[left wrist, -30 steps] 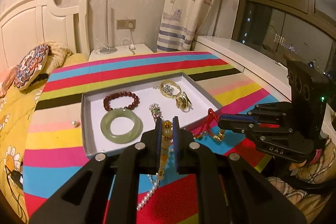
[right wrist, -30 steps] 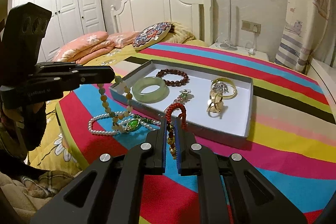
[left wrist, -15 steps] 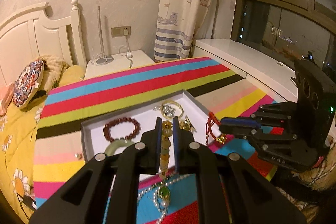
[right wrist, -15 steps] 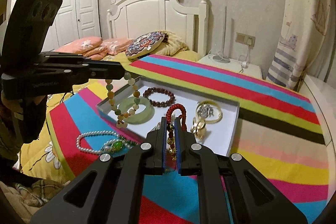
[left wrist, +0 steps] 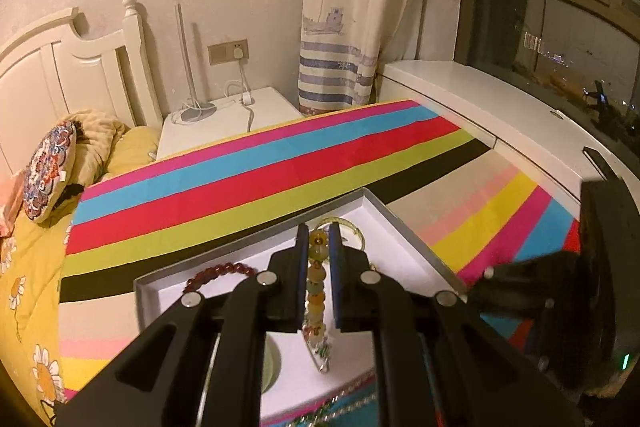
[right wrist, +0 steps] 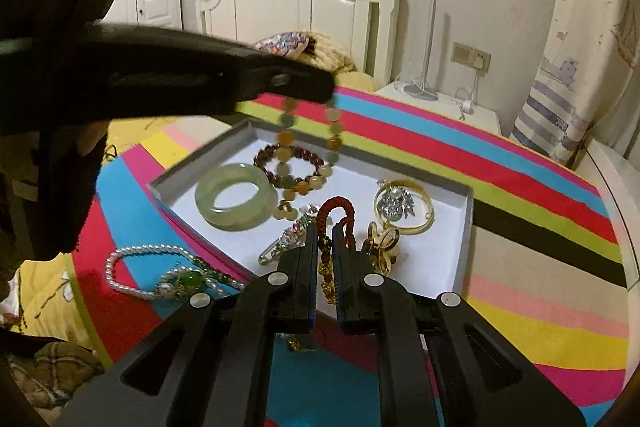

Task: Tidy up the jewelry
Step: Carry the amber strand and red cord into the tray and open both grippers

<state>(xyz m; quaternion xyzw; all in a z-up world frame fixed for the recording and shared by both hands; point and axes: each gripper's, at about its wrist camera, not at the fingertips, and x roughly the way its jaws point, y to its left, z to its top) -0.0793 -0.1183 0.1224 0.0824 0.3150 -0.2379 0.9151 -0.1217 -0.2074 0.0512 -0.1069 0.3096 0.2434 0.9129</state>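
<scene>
My left gripper is shut on a yellow-green bead bracelet, which dangles above the white tray; in the right wrist view that left gripper reaches in from the left with the bead bracelet hanging over the tray's far side. My right gripper is shut on a red cord bracelet with gold charms, at the tray's near edge. In the tray lie a jade bangle, a dark red bead bracelet, a gold bangle, gold rings and a brooch.
A pearl necklace with a green pendant lies on the striped cloth left of the tray. A bed with a patterned pillow is on the left, a white nightstand behind, and a white window sill on the right.
The left gripper carried the bead bracelet forward from beside the pearl necklace to above the tray. The right gripper moved closer to the tray with the red cord bracelet.
</scene>
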